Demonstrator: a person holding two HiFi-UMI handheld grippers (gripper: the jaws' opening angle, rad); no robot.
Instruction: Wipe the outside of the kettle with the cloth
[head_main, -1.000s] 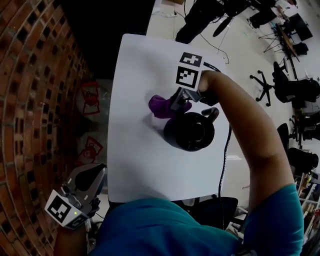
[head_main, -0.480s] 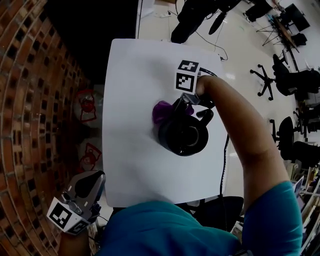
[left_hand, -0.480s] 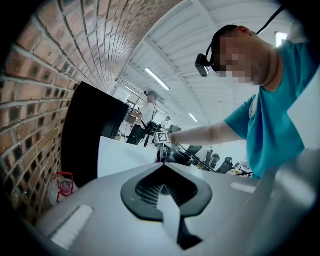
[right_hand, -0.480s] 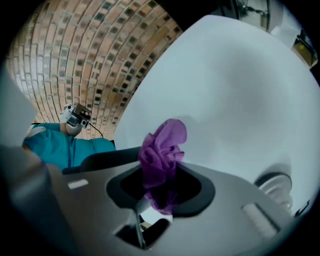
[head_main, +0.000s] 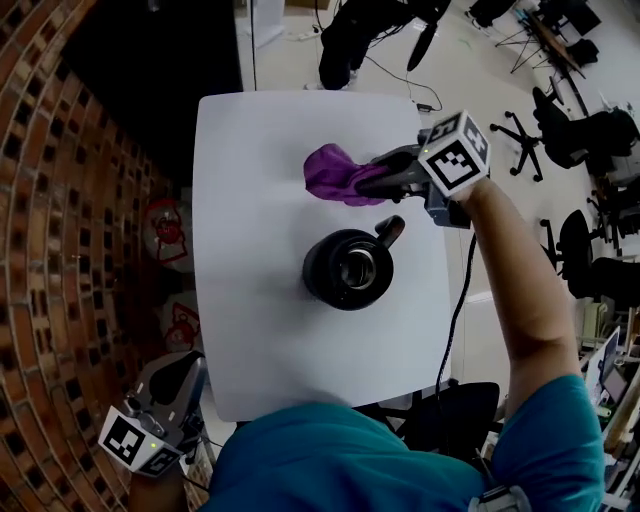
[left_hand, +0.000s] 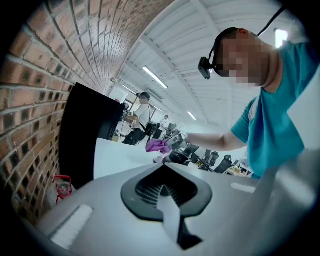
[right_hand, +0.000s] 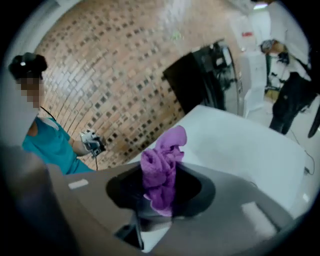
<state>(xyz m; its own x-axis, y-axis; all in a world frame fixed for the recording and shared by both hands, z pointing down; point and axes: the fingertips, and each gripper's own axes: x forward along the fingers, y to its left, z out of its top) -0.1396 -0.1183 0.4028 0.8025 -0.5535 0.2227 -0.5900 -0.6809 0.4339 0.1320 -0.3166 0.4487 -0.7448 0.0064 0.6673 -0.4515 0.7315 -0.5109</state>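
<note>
The kettle (head_main: 345, 268) is black and round-bodied with a smooth, faintly glossy shell. It stands upright near the middle of a plain white square table (head_main: 250, 200), its curved handle turned toward the far right. The cloth (head_main: 332, 172) is a purple terry rag, nubbly and bunched into a soft wad. It is clenched in the jaws of the right gripper (head_main: 366, 180), and the right gripper view shows it filling the dark recess between them and spilling out in front. It is held over the far part of the table, beyond the kettle and apart from it.

The cube on each gripper carries black-and-white square marker patterns, and no words can be read on either.

The right arm, bare below a teal sleeve, reaches forward along the table's right edge, with the gripper turned left across the tabletop. The left gripper (head_main: 180, 375), a matte grey shell, is held low beside the person, off the table's near left corner and close to a brick wall (head_main: 60, 200). Its jaws are together with nothing between them
</note>
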